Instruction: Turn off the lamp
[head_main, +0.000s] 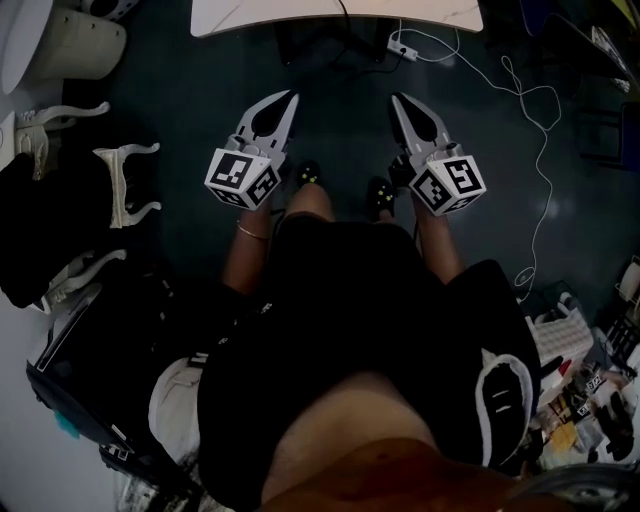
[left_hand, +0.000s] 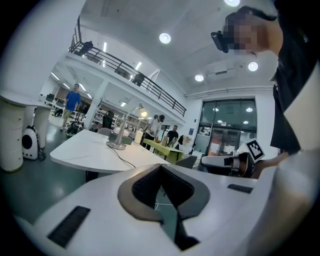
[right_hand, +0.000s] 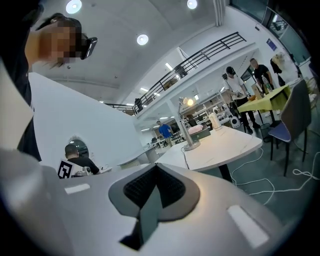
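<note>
- Lamp (right_hand: 185, 131) stands on the white table (right_hand: 227, 142), straight ahead of both grippers and well apart from them. Nothing is within reach yet.
- Its long axis is upright: a round base, a straight pole and a neck that arches over to a lit head (left_hand: 143, 114). It glows, so the lamp looks to be on.
- In the left gripper view it sits left of the jaw line. In the right gripper view it is only a little right of it, so the right gripper (right_hand: 156, 165) looks better lined up. Neither is clearly nearer.
- I cannot make out the switch. A dark cable (left_hand: 125, 159) runs from the base over the tabletop toward the near edge.
- Left gripper (left_hand: 161, 166): jaws together with tips meeting, nothing between them.
- Right gripper: jaws likewise closed and empty.
- The head view shows both grippers held out at waist height, pointing at the table edge. The lamp itself is out of that frame.
- The coming move probably means stepping forward across the dark floor (head_main: 200, 120). A white cord (head_main: 545, 150) trails on it to the right, clear of the feet.
- The room is a big open hall with ceiling spots, a railed mezzanine (left_hand: 150, 87) and people (right_hand: 257, 75) at far tables. Clutter lies on the floor on both sides of the person.
</note>
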